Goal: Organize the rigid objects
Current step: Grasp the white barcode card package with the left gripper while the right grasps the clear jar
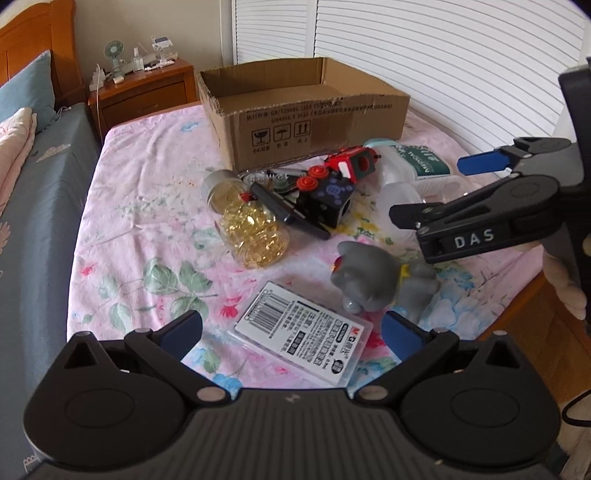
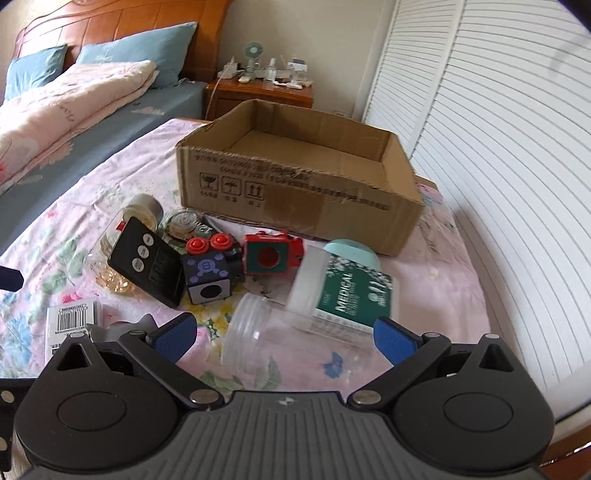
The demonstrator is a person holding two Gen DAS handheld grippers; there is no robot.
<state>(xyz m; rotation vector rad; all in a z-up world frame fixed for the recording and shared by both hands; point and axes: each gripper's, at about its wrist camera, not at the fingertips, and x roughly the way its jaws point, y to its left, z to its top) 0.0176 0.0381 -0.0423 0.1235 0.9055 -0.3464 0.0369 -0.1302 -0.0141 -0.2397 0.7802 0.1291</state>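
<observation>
Bedroom, daylit. White louvred doors (image 2: 498, 147) are running along the right-hand wall. A beige wall (image 2: 314, 33) is standing behind an orange wooden headboard (image 2: 122, 22). A bed is carrying a blue sheet (image 1: 33, 206), blue pillows (image 2: 144, 48) and a folded pink quilt (image 2: 74, 99). A wooden nightstand (image 1: 147, 92) is holding a small green fan (image 1: 112, 51) and bottles.

A floral pink sheet (image 2: 454, 258) covers the near bed. Beside it is a second bed with a blue sheet (image 1: 33, 206), blue pillows (image 2: 140, 48), a folded pink quilt (image 2: 66, 107) and a wooden headboard (image 2: 122, 22). A nightstand (image 1: 142, 92) carries a small fan (image 1: 113, 51). White louvred doors (image 1: 443, 66) line the wall.
</observation>
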